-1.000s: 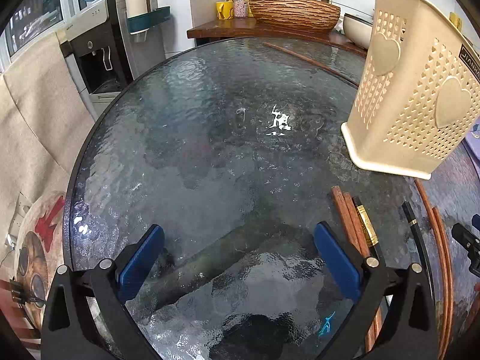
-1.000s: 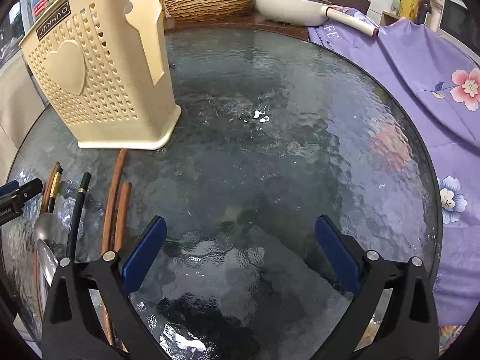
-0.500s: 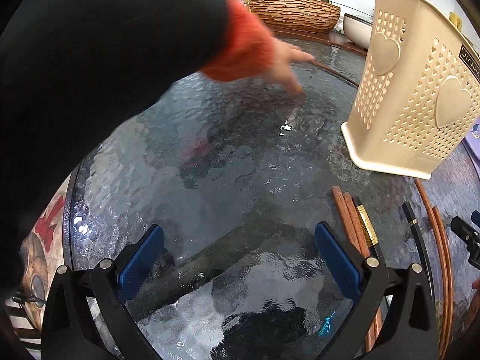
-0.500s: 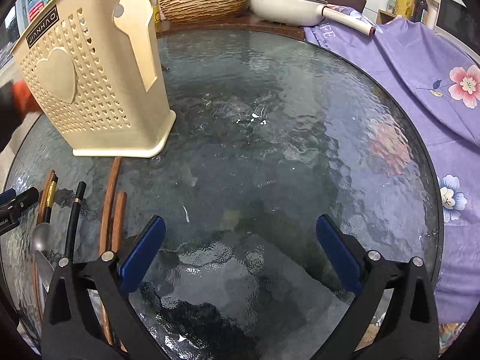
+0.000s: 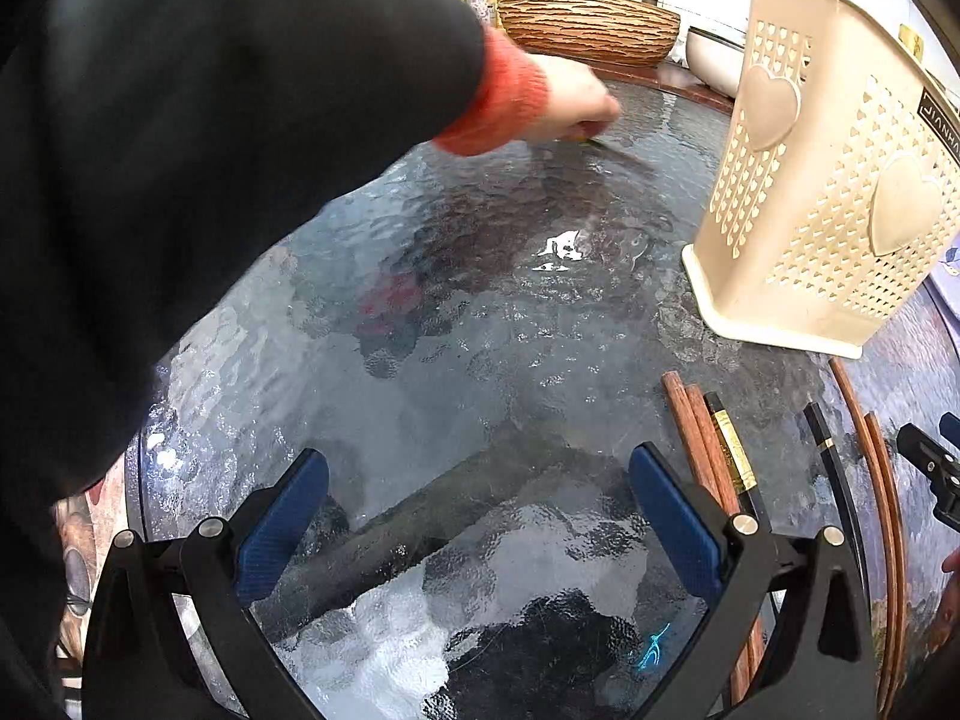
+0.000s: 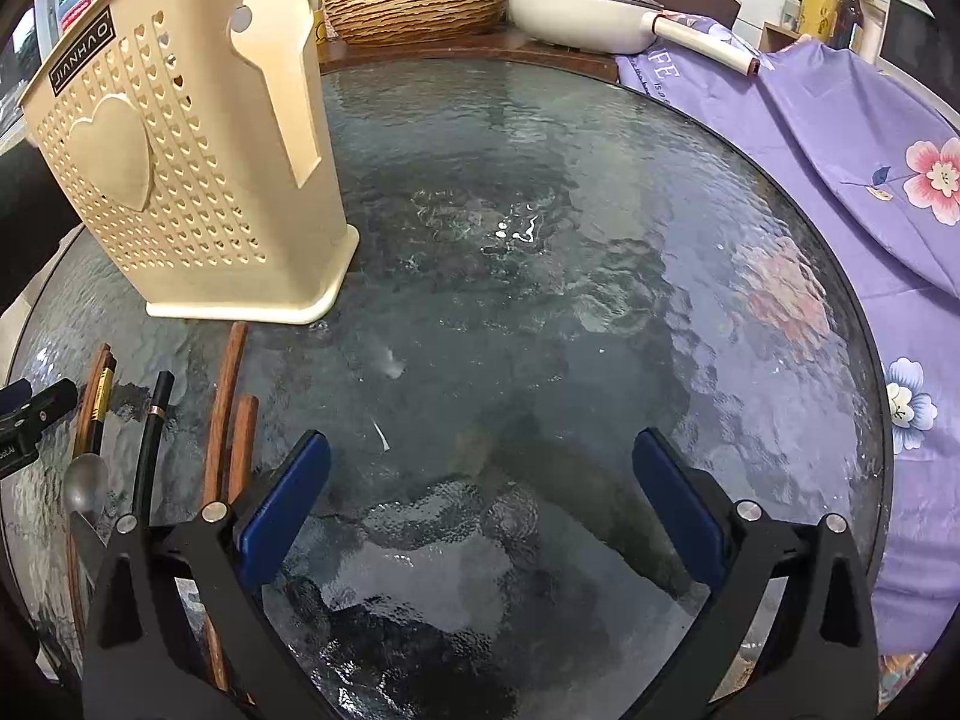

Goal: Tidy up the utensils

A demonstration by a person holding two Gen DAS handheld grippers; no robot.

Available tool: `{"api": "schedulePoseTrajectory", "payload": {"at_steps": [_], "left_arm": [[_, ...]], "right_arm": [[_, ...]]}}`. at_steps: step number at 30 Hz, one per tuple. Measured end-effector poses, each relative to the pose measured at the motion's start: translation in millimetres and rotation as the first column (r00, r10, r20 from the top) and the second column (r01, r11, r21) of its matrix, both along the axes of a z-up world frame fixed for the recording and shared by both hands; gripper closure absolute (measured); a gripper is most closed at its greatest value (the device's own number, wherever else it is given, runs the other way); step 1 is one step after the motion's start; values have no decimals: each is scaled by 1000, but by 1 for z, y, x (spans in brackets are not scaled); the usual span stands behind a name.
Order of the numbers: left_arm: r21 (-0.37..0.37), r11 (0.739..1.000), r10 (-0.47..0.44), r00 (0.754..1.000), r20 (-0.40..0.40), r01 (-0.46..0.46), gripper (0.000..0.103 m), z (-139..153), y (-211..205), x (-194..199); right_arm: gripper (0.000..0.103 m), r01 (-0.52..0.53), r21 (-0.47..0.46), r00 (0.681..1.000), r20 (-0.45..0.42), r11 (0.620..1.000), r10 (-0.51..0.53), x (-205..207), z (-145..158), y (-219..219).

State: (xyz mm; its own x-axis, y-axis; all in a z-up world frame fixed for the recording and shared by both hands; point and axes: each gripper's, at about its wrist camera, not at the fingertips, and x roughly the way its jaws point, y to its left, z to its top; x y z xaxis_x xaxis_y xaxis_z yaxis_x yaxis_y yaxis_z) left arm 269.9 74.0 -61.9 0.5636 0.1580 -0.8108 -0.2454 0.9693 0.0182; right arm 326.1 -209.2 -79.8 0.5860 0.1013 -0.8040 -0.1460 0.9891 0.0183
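Both grippers — left [image 5: 479,519], right [image 6: 480,507] — gape empty; chopsticks [image 6: 223,408] lie lengthwise, seemingly pointing toward the holder [image 6: 186,162].

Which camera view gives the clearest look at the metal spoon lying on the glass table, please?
The right wrist view: the metal spoon shows its bowl at the left edge, beside the black chopstick. In the left wrist view I cannot find the spoon at all; only chopsticks show there.

Cream heart-perforated holder [image 6: 198,180], floral purple cloth [image 6: 840,138]
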Motion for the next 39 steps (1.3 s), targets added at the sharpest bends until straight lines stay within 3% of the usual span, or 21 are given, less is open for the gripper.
{"api": "schedulePoseTrajectory", "payload": {"at_steps": [39], "left_arm": [[1,1000,1,1000,1,-1,5,-1,0,0]], "right_arm": [[4,-17,1,1000,0,1000,17,1,5,2]]}}
